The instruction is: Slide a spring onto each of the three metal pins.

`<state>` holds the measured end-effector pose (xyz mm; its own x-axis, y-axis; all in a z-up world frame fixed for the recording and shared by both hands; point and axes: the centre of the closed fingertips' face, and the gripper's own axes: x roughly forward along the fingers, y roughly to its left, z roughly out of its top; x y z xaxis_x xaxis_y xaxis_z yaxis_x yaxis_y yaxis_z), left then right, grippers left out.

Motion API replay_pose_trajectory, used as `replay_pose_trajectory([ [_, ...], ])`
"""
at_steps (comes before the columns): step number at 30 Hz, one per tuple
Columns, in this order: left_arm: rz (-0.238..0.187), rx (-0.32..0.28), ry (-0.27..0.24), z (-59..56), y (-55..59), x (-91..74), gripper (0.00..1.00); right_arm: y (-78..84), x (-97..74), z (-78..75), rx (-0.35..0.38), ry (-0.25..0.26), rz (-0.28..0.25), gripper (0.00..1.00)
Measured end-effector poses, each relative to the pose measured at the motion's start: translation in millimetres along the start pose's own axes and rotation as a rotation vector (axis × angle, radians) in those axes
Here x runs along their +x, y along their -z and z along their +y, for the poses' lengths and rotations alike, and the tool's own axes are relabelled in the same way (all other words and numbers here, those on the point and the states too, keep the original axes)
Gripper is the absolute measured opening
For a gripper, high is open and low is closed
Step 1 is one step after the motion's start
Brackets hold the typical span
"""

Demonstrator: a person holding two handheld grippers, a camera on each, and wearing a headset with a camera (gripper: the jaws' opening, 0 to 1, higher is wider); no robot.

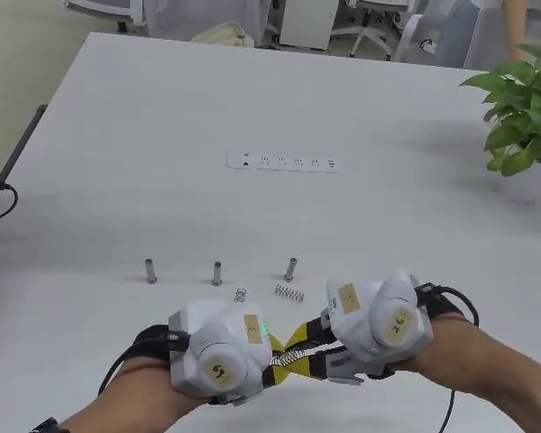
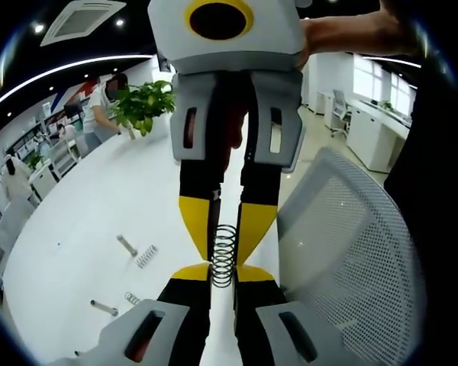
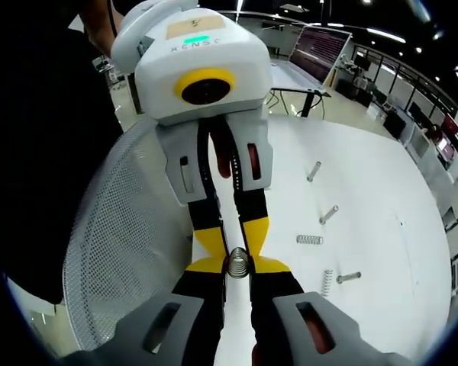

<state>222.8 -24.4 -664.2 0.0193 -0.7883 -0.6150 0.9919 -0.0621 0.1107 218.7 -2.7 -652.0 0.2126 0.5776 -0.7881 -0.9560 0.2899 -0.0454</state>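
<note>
Left tongs (image 2: 223, 274) / right tongs (image 3: 239, 267) clamp spring (image 2: 224, 255) | axis runs between them

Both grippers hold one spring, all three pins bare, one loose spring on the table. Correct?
No. Not one but two: the head view shows one loose spring by the end pin and a second loose spring beside it on the table. The rest holds.

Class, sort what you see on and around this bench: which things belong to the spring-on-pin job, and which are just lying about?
Job: pins, held spring, loose springs.
Lying about: power strip, plant, chair.
</note>
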Motion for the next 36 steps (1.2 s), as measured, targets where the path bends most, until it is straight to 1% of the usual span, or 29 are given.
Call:
replay_pose_trajectory([
  [3,-0.009,-0.028,-0.008,3.2,0.7,-1.0,0.03,-1.0,-0.2,-2.2,0.006,0.009,-0.006,0.09],
  [4,-0.014,-0.05,-0.018,5.6,1.2,-1.7,0.04,-1.1,-0.3,-2.9,0.007,0.011,-0.007,0.09],
  [6,-0.02,-0.082,-0.017,7.5,2.6,-2.9,0.07,-0.4,-0.4,-4.1,0.008,0.014,-0.004,0.09],
  [8,-0.038,-0.131,-0.028,12.4,3.5,-5.6,0.11,1.2,-0.5,-6.1,0.014,0.017,-0.003,0.09],
  [12,-0.055,-0.159,-0.043,18.0,4.6,-10.6,0.12,3.0,-0.6,-8.1,0.021,0.02,-0.001,0.09],
  [17,-0.066,-0.193,-0.054,21.1,7.4,-15.5,0.13,5.3,-0.1,-11.0,0.029,0.025,0.003,0.09],
  [23,-0.063,-0.212,-0.068,23.1,12.8,-19.5,0.14,9.0,1.5,-13.8,0.031,0.029,0.014,0.09],
  [26,-0.073,-0.236,-0.078,25.2,15.0,-23.2,0.15,10.2,2.1,-14.9,0.038,0.03,0.015,0.09],
  [31,-0.08,-0.281,-0.113,31.3,23.6,-32.1,0.17,15.2,4.4,-18.0,0.052,0.033,0.025,0.09],
  [33,-0.088,-0.306,-0.119,33.7,27.3,-36.1,0.2,21.6,6.3,-20.0,0.043,0.036,0.053,0.09],
  [34,-0.088,-0.31,-0.134,36.0,29.8,-38.8,0.21,22.5,6.9,-20.1,0.043,0.034,0.058,0.09],
  [36,-0.086,-0.314,-0.146,37.9,32.6,-42.3,0.21,23.2,7.0,-20.8,0.048,0.031,0.059,0.09],
])
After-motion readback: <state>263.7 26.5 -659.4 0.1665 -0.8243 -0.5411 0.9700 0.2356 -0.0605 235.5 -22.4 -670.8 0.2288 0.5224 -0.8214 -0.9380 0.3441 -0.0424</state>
